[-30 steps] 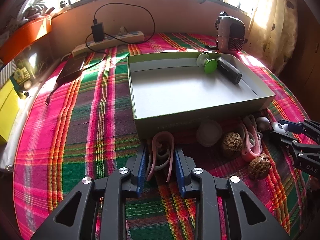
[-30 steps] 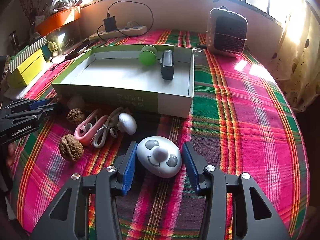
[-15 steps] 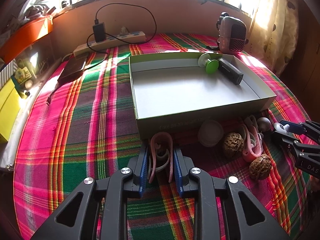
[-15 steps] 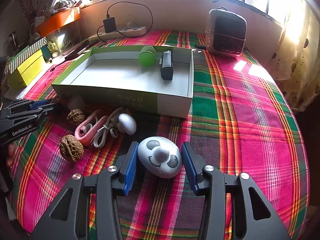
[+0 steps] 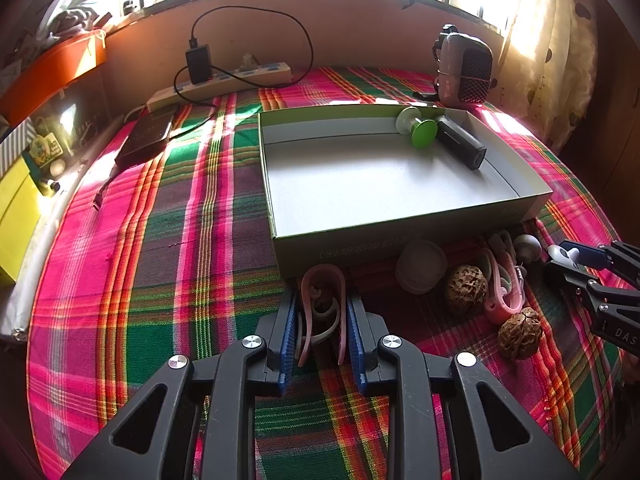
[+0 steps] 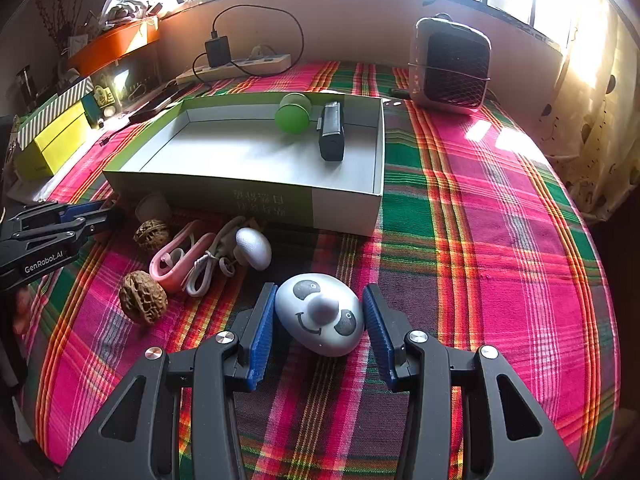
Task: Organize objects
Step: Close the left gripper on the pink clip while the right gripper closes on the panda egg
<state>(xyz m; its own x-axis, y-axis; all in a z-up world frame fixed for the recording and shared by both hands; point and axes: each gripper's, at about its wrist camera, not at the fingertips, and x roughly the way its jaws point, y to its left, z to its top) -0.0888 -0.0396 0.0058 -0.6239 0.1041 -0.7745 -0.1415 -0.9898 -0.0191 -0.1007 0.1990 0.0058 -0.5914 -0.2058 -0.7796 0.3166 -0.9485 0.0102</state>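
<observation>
The left gripper [image 6: 60,236] carries the label "GenRobot.AI"; the right gripper [image 5: 592,276] shows only "DAS", the rest cut off. Printed characters on the box [image 6: 272,204] front wall are too blurred to read. On the table, left jaws pinch the pink clip [image 5: 322,312] just before the box. Right jaws seem to touch the white smiley egg [image 6: 320,314] on its left only, not quite closed.

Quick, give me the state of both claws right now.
Left claw: closed on the pink clip, on the cloth.
Right claw: open around the panda toy; left pad touches, right pad shows a small gap.
</observation>
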